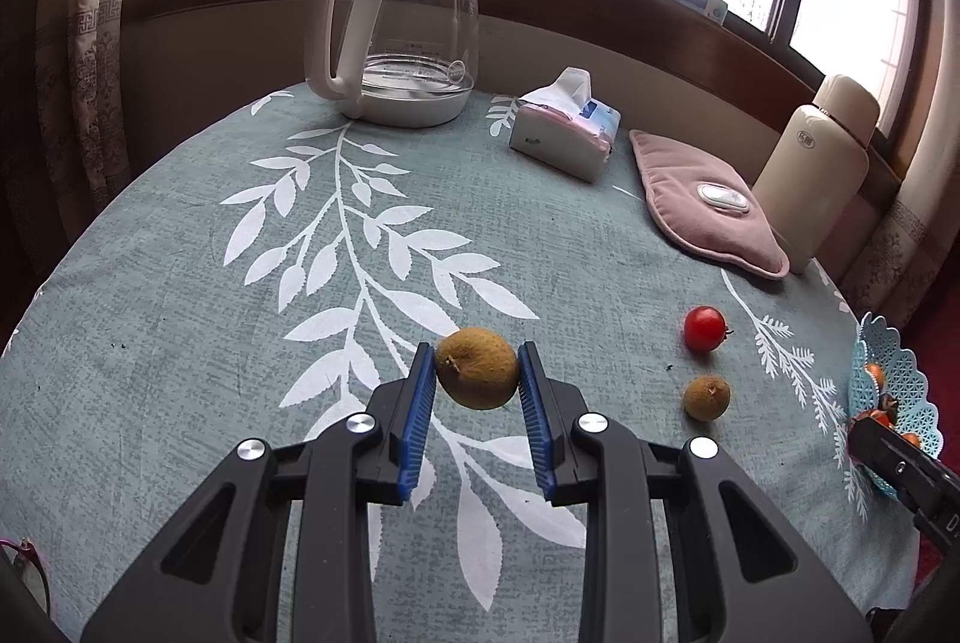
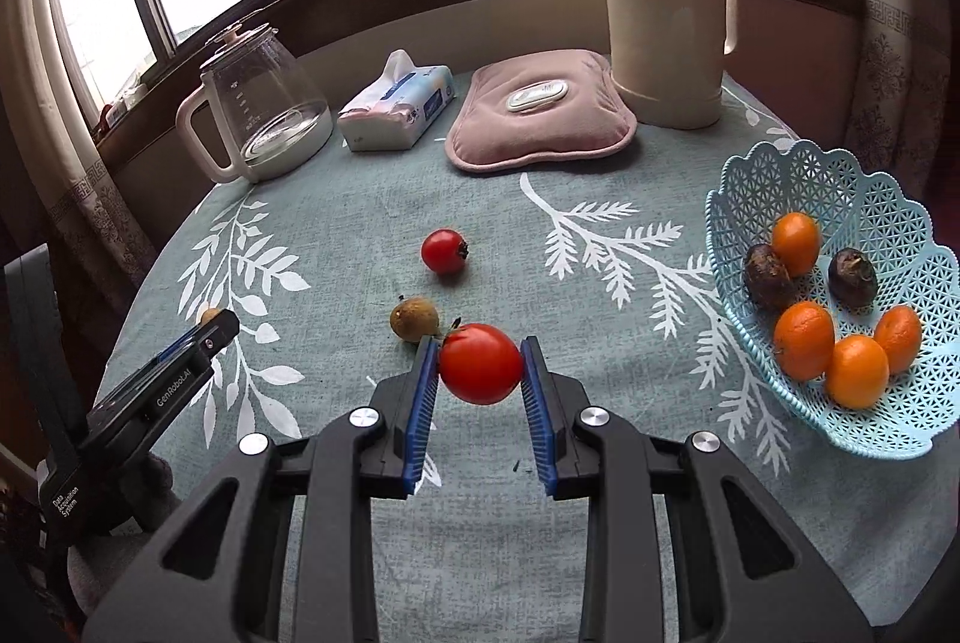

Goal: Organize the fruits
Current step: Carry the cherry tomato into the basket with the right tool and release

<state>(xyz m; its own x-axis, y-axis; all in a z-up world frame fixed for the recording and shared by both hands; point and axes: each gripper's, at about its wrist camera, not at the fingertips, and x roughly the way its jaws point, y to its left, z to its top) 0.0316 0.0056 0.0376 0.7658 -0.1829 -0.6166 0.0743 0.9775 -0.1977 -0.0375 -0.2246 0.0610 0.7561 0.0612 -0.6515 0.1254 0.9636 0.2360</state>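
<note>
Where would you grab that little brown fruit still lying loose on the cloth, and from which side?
Probably across its round middle, coming down from above. The small brown fruit is nearly a ball, so any opposite pair of sides suits the flat pads. Its short stem points up and to the left, so avoid pinching there. The red fruit behind it sits apart, leaving room, though both the left gripper and right gripper are already full.

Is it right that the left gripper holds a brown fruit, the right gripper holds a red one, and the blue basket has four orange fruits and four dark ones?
Not quite. The right wrist view shows the blue basket with four orange fruits but only two dark ones. The rest stands: the left gripper holds a brown fruit and the right gripper a red one.
</note>
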